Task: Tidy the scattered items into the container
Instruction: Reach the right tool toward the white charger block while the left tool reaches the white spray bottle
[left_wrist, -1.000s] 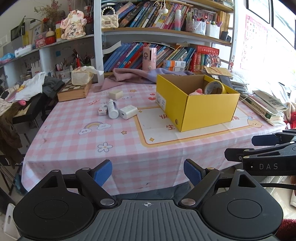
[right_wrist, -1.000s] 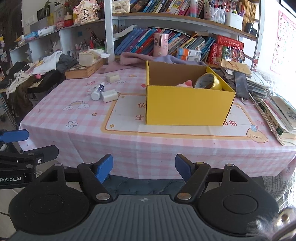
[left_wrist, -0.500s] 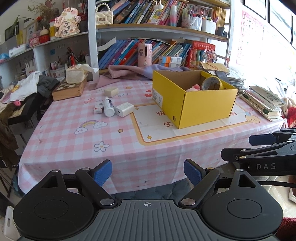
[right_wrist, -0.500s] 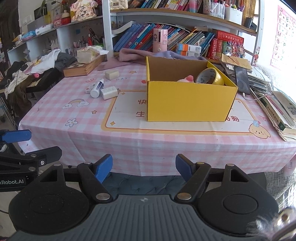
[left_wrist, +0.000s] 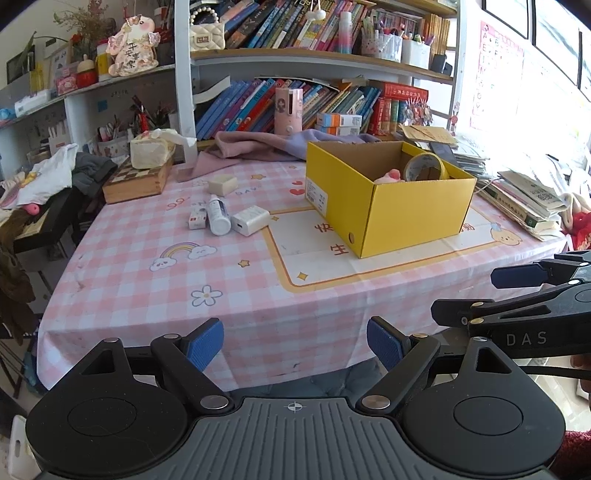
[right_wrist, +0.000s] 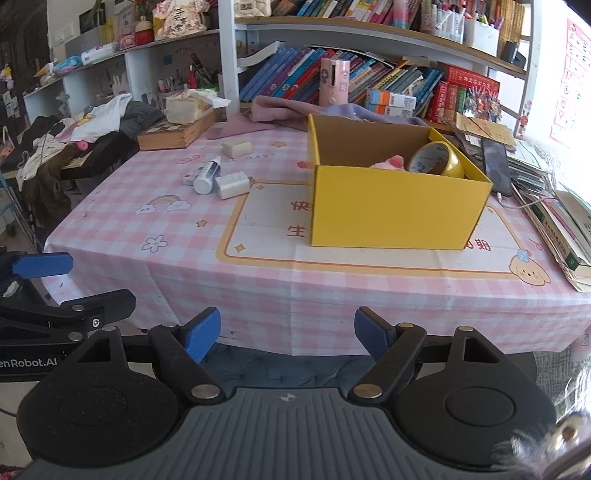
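**Closing in on the loose items**

Since a second ago, we have drawn both grippers nearer the table edge. Our left gripper (left_wrist: 294, 343) and right gripper (right_wrist: 287, 332) hang spread and empty. We should send the left toward the charger (left_wrist: 250, 220) and bottle (left_wrist: 217, 215), which touch, then the eraser (left_wrist: 222, 184). The yellow box (left_wrist: 413, 214) sits right.

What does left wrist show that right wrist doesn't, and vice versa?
Only the left wrist view: the label on the box's end wall and the right gripper at its right edge.
Only the right wrist view: the black phone behind the box and the left gripper at its left edge.
Both: the yellow box holding a tape roll, plus the white bottle, charger, small carton and beige block loose on the tablecloth.
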